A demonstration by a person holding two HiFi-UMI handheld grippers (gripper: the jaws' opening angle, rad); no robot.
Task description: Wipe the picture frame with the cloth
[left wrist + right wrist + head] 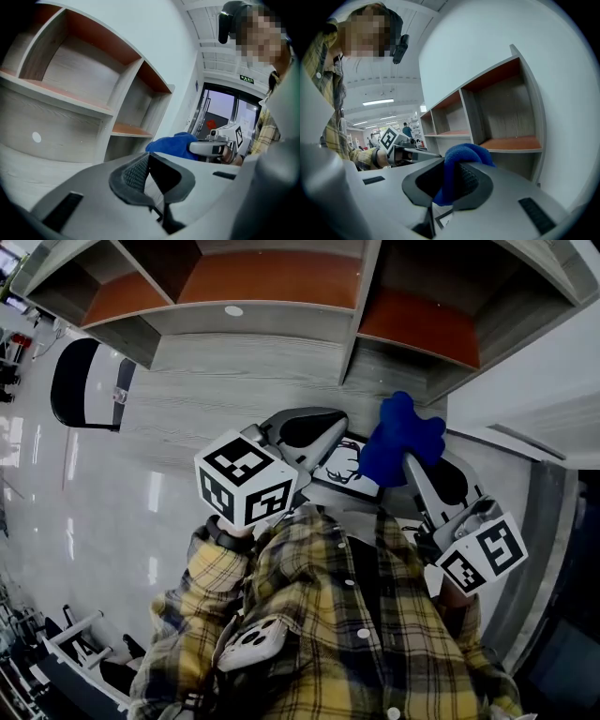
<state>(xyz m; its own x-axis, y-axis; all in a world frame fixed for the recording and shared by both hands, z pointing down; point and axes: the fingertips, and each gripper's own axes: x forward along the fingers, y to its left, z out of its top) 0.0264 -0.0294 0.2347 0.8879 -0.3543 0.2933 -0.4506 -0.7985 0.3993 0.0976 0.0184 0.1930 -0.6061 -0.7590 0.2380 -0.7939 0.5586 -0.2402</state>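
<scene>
Picture frame (342,468): pale, with a dark line drawing on its face. It is carried in the air in front of the person, with nothing under it. Its left edge is pinched in the left gripper (323,448), whose jaws stand all but together on the thin rim.

Cloth (398,437): blue and bunched, clamped between the pads of the right gripper (411,463). A wad of it stands proud beyond the jaw tips.

Position: the wad sits at the frame's right edge, just beside it. Whether it touches cannot be settled. The two grippers flank the frame, tips converging over it.

Step in hand (judged): a wiping pass across the face, barely begun.

Handling (judged):
- Lead with the projecting wad, never the hard jaw tips.
- Press lightly, since a rim grip this narrow could let the frame pivot.
- Stroke toward the pinched side and hold the left hand steady.

Surroundings: shelf unit (272,324) ahead, glossy floor (94,512) below.
</scene>
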